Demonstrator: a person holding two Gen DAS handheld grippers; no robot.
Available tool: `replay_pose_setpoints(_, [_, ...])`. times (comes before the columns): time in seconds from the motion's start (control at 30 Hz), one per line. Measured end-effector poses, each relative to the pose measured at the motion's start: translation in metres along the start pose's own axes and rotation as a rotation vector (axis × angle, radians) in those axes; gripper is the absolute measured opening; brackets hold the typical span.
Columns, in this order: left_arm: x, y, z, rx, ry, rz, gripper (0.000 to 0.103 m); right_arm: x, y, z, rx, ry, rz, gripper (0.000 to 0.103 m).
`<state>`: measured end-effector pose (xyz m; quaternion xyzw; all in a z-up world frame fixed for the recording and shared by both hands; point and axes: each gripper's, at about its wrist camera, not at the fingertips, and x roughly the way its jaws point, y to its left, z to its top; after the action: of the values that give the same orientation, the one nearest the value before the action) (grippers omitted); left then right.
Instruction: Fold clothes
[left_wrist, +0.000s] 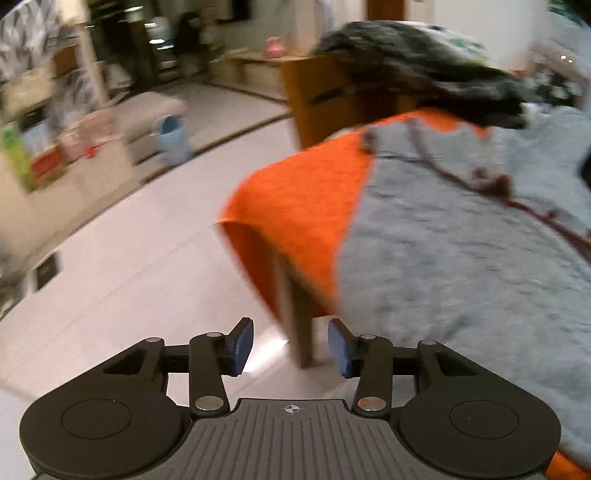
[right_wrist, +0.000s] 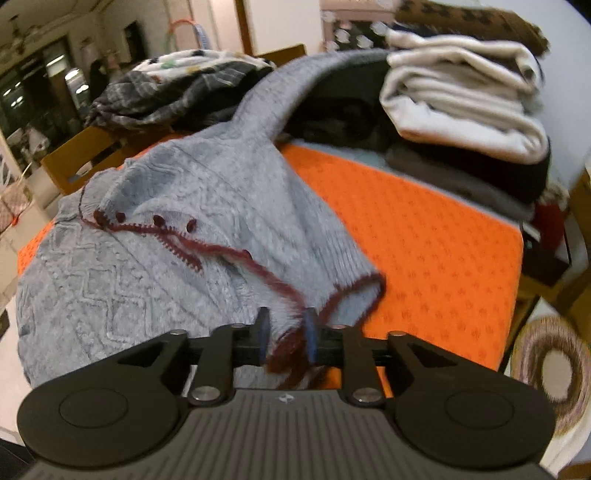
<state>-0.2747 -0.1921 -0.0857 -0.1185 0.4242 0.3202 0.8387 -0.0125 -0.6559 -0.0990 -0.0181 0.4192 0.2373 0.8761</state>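
Note:
A grey knitted cardigan (right_wrist: 184, 221) with maroon trim lies spread on the orange-covered table (right_wrist: 424, 240), one sleeve trailing to the far side. My right gripper (right_wrist: 287, 332) is at its near edge. The jaws stand a little apart, and the maroom hem bunches loosely between them without being pinched. In the left wrist view the cardigan (left_wrist: 461, 240) fills the right side over the orange cloth (left_wrist: 295, 206). My left gripper (left_wrist: 290, 345) is open and empty, off the table's corner above the floor.
A stack of folded white and dark clothes (right_wrist: 461, 96) sits at the table's far right. A dark plaid heap (right_wrist: 166, 92) lies at the far left by a wooden chair (right_wrist: 77, 155). A table leg (left_wrist: 299, 325) stands just ahead of the left gripper. A round woven mat (right_wrist: 554, 369) lies on the floor.

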Motion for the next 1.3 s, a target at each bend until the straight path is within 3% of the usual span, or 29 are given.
replay_pose_setpoints(0.13, [0.007, -0.025, -0.001, 0.08, 0.015, -0.168, 0.049, -0.006, 0.001, -0.021, 0.043, 0.05, 0.042, 0.03])
replay_pose_setpoints(0.27, [0.008, -0.053, -0.015, 0.22, 0.019, -0.276, 0.051, -0.015, 0.01, -0.047, 0.066, 0.105, 0.113, 0.031])
replay_pose_setpoints(0.4, [0.006, -0.067, -0.022, 0.286, 0.021, -0.323, 0.051, -0.025, 0.019, -0.076, 0.13, 0.153, 0.155, 0.031])
replay_pose_setpoints(0.6, [0.008, -0.066, -0.008, 0.359, -0.02, -0.385, 0.051, -0.032, 0.036, -0.11, 0.247, 0.207, 0.202, 0.031])
replay_pose_setpoints(0.8, [0.009, -0.047, 0.009, 0.407, -0.056, -0.438, 0.053, -0.039, 0.05, -0.139, 0.416, 0.25, 0.169, 0.031])
replay_pose_setpoints(0.87, [0.011, -0.04, 0.014, 0.422, -0.068, -0.45, 0.053, -0.039, 0.058, -0.146, 0.445, 0.246, 0.165, 0.031])
replay_pose_setpoints(0.93, [0.015, -0.033, 0.02, 0.434, -0.074, -0.465, 0.053, -0.042, 0.065, -0.148, 0.443, 0.218, 0.152, 0.008])
replay_pose_setpoints(1.17, [0.022, -0.022, 0.038, 0.495, -0.095, -0.535, 0.053, -0.085, 0.082, -0.153, 0.413, 0.088, 0.101, 0.007])
replay_pose_setpoints(1.3, [0.028, -0.021, 0.044, 0.551, -0.101, -0.57, 0.053, -0.095, 0.087, -0.174, 0.41, 0.094, 0.058, 0.007])
